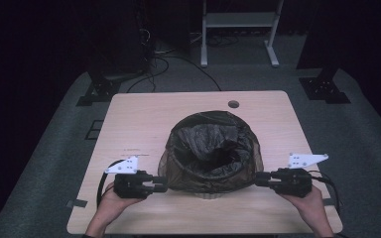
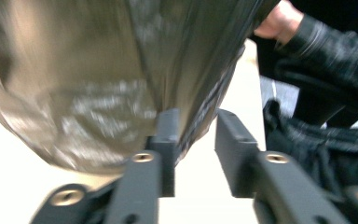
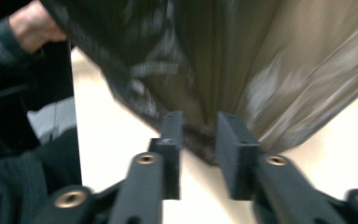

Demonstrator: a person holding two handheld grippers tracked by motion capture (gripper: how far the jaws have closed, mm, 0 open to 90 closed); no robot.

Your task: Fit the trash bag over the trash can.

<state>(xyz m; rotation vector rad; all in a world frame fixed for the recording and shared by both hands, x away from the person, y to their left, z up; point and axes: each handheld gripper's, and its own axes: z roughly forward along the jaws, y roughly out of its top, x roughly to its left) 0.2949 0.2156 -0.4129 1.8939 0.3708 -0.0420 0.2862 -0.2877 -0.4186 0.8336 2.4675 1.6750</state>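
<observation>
A dark, thin plastic bag point(image 1: 211, 148) sits bunched and open-mouthed in the middle of the wooden table point(image 1: 139, 114). My left gripper point(image 1: 162, 187) lies at the bag's left lower edge, my right gripper point(image 1: 259, 179) at its right edge. In the left gripper view the jaws of the left gripper point(image 2: 196, 126) stand apart; a fold of the bag point(image 2: 98, 70) hangs against the left jaw, with a gap to the other. In the right gripper view a crumpled fold of the bag point(image 3: 261, 60) sits between the parted jaws of the right gripper point(image 3: 200, 126); they do not visibly pinch it.
A round cable hole point(image 1: 233, 104) is in the table behind the bag. A white frame point(image 1: 240, 20) and black stand feet point(image 1: 99, 89) are on the carpet beyond. The person's other hand point(image 2: 279, 21) shows past the bag, as does the hand point(image 3: 32, 23) opposite.
</observation>
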